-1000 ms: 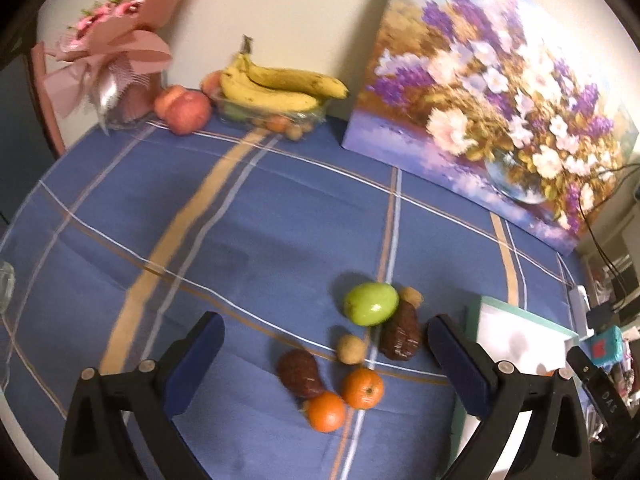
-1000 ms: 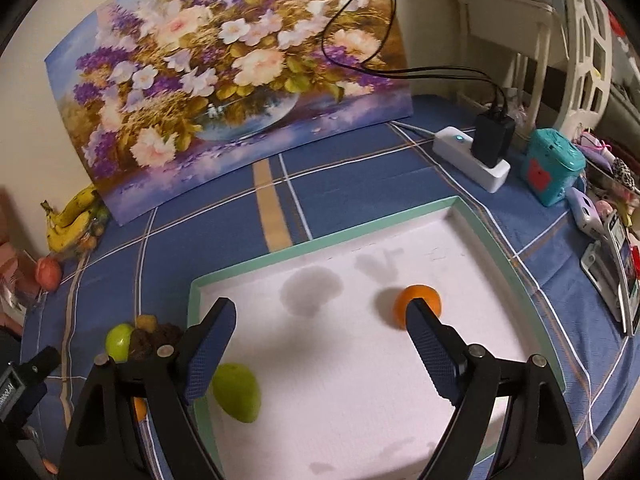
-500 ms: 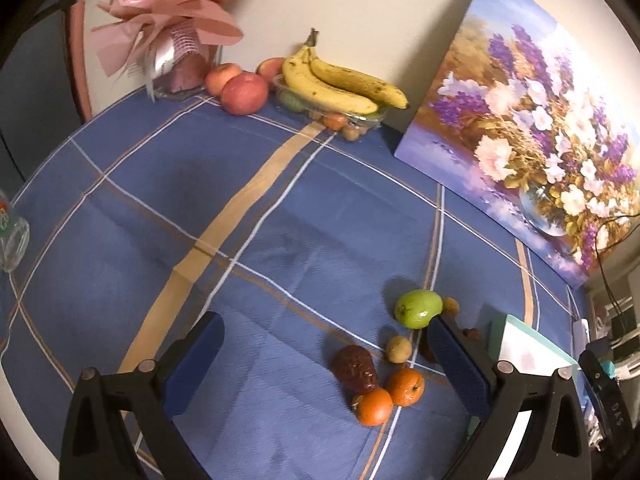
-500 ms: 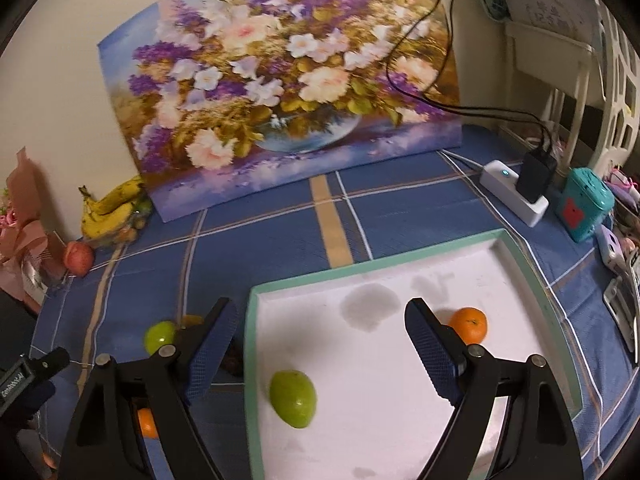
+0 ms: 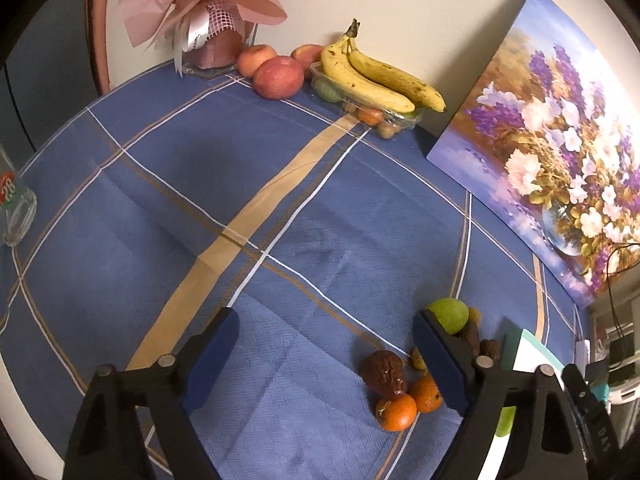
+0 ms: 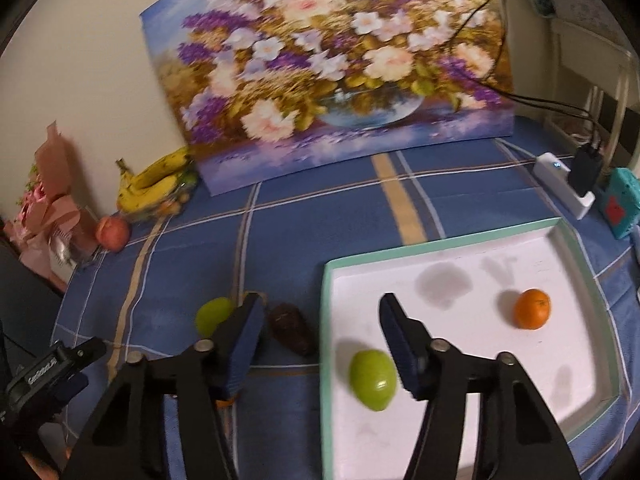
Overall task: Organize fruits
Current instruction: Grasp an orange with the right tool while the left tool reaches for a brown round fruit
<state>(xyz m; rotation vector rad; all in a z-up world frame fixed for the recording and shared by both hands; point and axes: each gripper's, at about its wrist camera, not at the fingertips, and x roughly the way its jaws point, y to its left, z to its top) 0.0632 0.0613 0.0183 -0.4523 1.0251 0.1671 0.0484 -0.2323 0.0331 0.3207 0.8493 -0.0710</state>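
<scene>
A white tray with a green rim (image 6: 440, 242) holds a green fruit (image 6: 373, 380) and an orange (image 6: 532, 308). Left of the tray on the blue cloth lie a green apple (image 6: 212, 314) and a dark brown fruit (image 6: 290, 328). In the left wrist view the pile shows a green apple (image 5: 450, 314), a brown fruit (image 5: 384, 368) and two oranges (image 5: 396, 412). My left gripper (image 5: 324, 360) is open and empty, left of the pile. My right gripper (image 6: 320, 336) is open and empty over the tray's left rim.
Bananas (image 5: 376, 76) on a clear box and red apples (image 5: 278, 78) stand at the back by a pink bouquet (image 5: 208, 8). A flower painting (image 6: 332, 76) leans on the wall. A glass (image 5: 14, 208) stands far left. A power strip (image 6: 564, 184) lies right.
Both grippers have swung left. The fruit pile has slid to the right of the left wrist view. The tray has shifted right in the right wrist view. Both stay open.
</scene>
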